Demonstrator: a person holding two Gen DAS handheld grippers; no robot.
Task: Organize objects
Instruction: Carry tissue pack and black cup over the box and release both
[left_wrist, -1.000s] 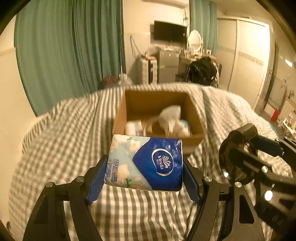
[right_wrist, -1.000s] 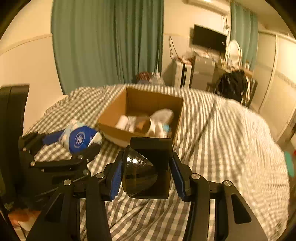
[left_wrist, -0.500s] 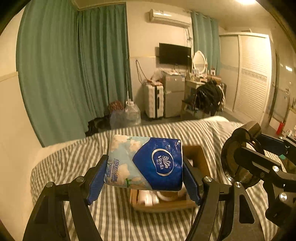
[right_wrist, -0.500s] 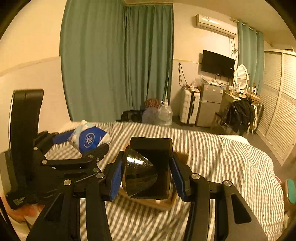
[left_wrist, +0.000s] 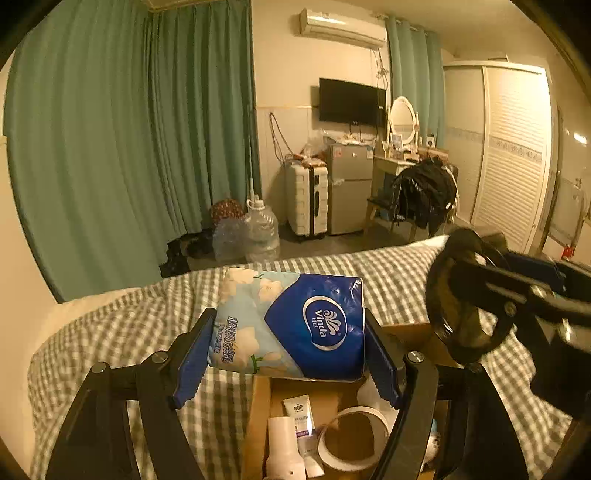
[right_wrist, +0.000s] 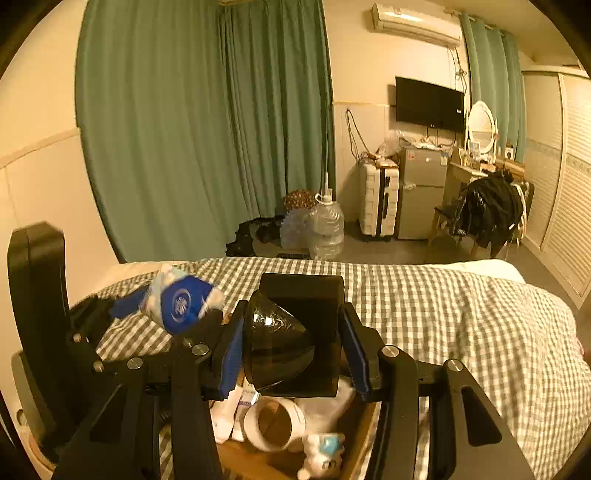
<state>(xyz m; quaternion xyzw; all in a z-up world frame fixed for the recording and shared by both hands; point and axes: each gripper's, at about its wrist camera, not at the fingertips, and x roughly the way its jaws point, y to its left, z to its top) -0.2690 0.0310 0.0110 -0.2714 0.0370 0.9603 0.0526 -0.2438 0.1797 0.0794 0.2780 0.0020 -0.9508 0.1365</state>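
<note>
My left gripper (left_wrist: 288, 354) is shut on a blue and floral Vinda tissue pack (left_wrist: 291, 328), held above the near end of a cardboard box (left_wrist: 258, 417) on the checked bed. The pack also shows in the right wrist view (right_wrist: 181, 299). My right gripper (right_wrist: 291, 350) is shut on a dark, glossy black cup-like object (right_wrist: 291, 339), held above the same box (right_wrist: 362, 435); it shows at the right of the left wrist view (left_wrist: 465, 314). Inside the box lie a tape roll (left_wrist: 351, 435), a tube (left_wrist: 299, 410), a white bottle (left_wrist: 284, 446) and a small toy (right_wrist: 321, 450).
The bed with its grey checked cover (right_wrist: 461, 317) fills the lower view. Beyond it stand green curtains (left_wrist: 129, 147), water jugs (left_wrist: 258, 236), a suitcase (left_wrist: 306, 203), a small fridge (left_wrist: 347, 188) and a chair with dark clothes (left_wrist: 424, 195).
Both grippers have risen and moved forward over the box, each keeping its object. The box has gone from ahead of the grippers to directly below them.
</note>
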